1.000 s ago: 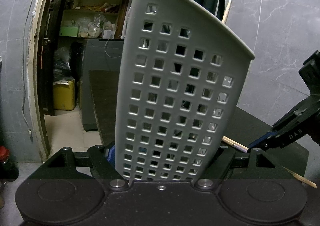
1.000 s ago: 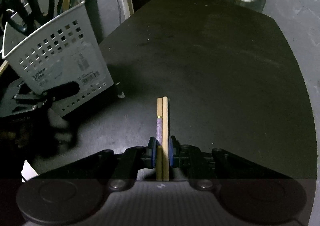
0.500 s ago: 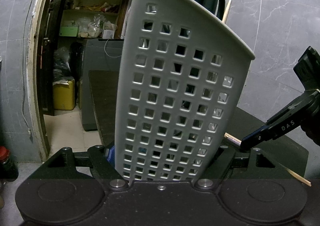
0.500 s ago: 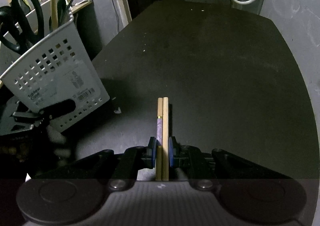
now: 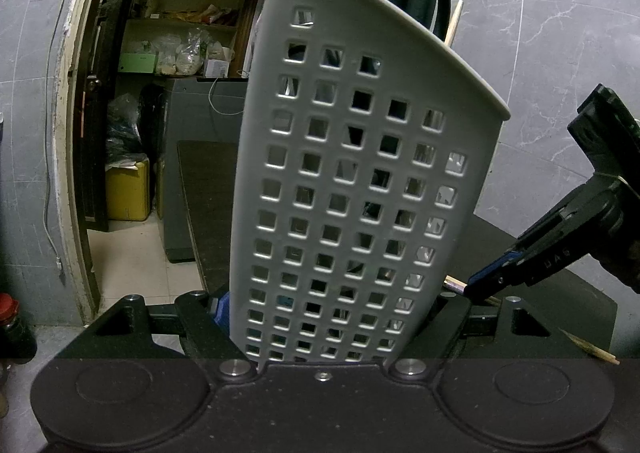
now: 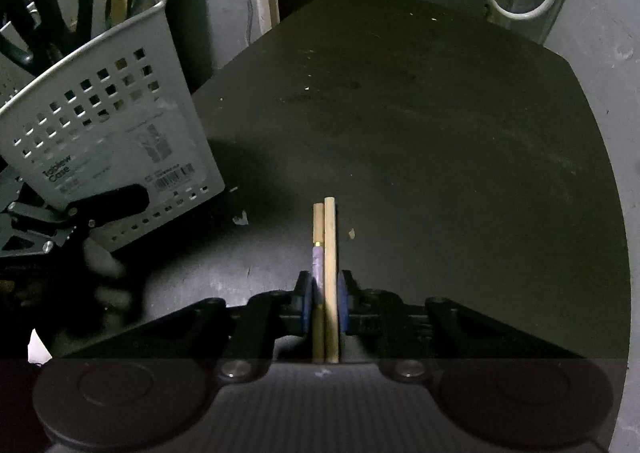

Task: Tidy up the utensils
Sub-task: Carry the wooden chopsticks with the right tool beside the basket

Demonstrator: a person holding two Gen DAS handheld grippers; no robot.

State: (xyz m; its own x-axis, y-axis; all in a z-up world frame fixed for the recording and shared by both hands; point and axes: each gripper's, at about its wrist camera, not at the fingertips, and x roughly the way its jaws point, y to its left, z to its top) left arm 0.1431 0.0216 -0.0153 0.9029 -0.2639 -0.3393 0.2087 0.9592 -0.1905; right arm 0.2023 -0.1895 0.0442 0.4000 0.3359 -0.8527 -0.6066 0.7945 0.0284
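**Right wrist view: chopsticks pinched, caddy gripped at the left**

Right wrist view shows the right gripper (image 6: 325, 295) with its blue pads clamped on a pair of wooden chopsticks (image 6: 329, 237); the two sticks lie side by side and jut forward past the fingertips over the dark tabletop (image 6: 420, 125). The left stick carries a purple band with a thin gold ring. A few pale scraps lie on the tabletop near the stick tips.

To the left, the white perforated utensil caddy (image 6: 120, 125) stands tilted, with the left gripper (image 6: 86, 213) closed against its lower walls. Black-handled scissors (image 6: 76, 1) and some pale sticks rise out of it; what else it holds is too dim to tell.

From the left wrist view, the caddy fills the space between that gripper's fingers, and the right gripper reaches in at the right edge.
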